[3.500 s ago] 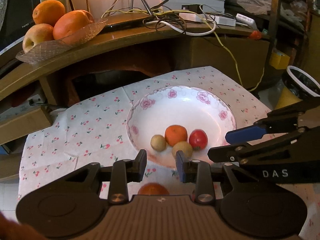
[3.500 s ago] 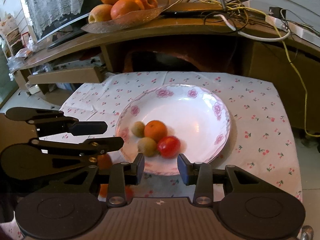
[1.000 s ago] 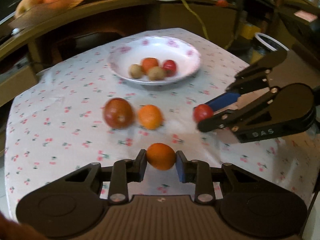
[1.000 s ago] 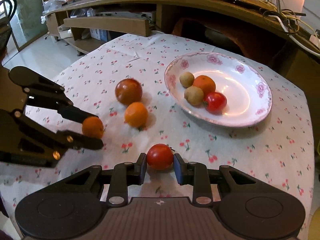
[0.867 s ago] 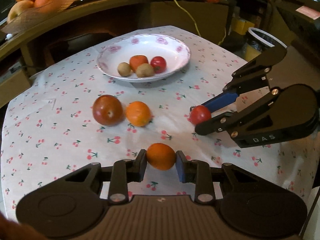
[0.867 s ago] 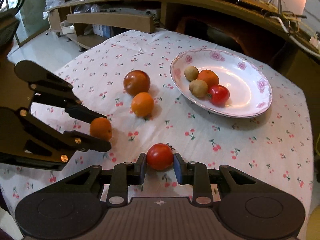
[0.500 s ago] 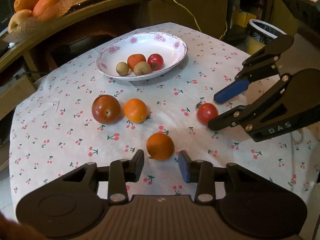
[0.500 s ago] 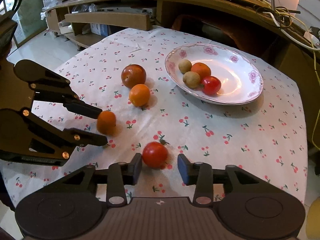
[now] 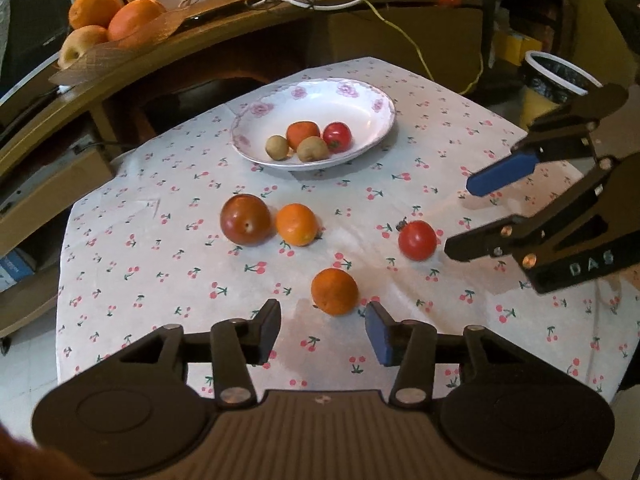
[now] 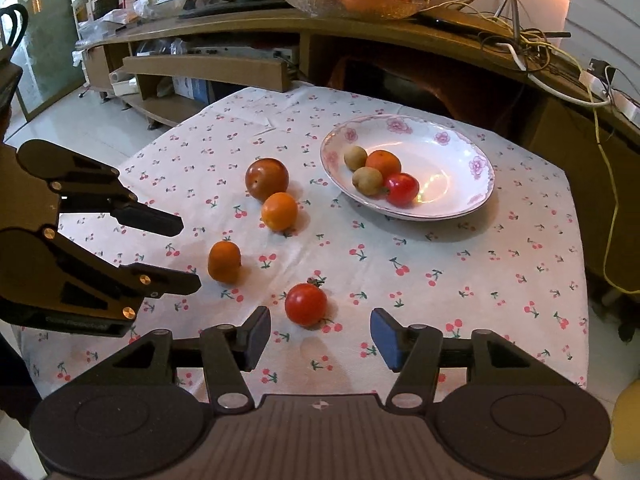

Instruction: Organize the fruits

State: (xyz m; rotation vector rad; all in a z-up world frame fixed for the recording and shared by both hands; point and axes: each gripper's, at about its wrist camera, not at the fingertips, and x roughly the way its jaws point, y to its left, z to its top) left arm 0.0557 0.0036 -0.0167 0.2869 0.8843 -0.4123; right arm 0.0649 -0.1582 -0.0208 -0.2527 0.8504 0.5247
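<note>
A white floral plate [image 9: 372, 98] [image 10: 460, 148] holds two kiwis, an orange fruit and a red tomato. On the cherry-print cloth lie a dark red plum [image 9: 245, 219] [image 10: 267, 178], an orange [image 9: 296, 224] [image 10: 279, 211], a second orange [image 9: 334, 291] [image 10: 224, 261] and a tomato [image 9: 417, 240] [image 10: 306, 304]. My left gripper [image 9: 323, 334] [image 10: 191, 253] is open, just behind the second orange. My right gripper [image 10: 320, 336] [image 9: 456, 218] is open, just behind the loose tomato.
A curved wooden shelf [image 10: 360, 28] behind the table carries a glass dish of oranges and apples [image 9: 108, 28] and tangled cables [image 10: 520, 44]. A lined bin [image 9: 556, 80] stands to the right of the table. The table's edges fall away on all sides.
Both grippers let go of their fruit, opened wider and drew back a little. The orange and the tomato now rest on the cloth.
</note>
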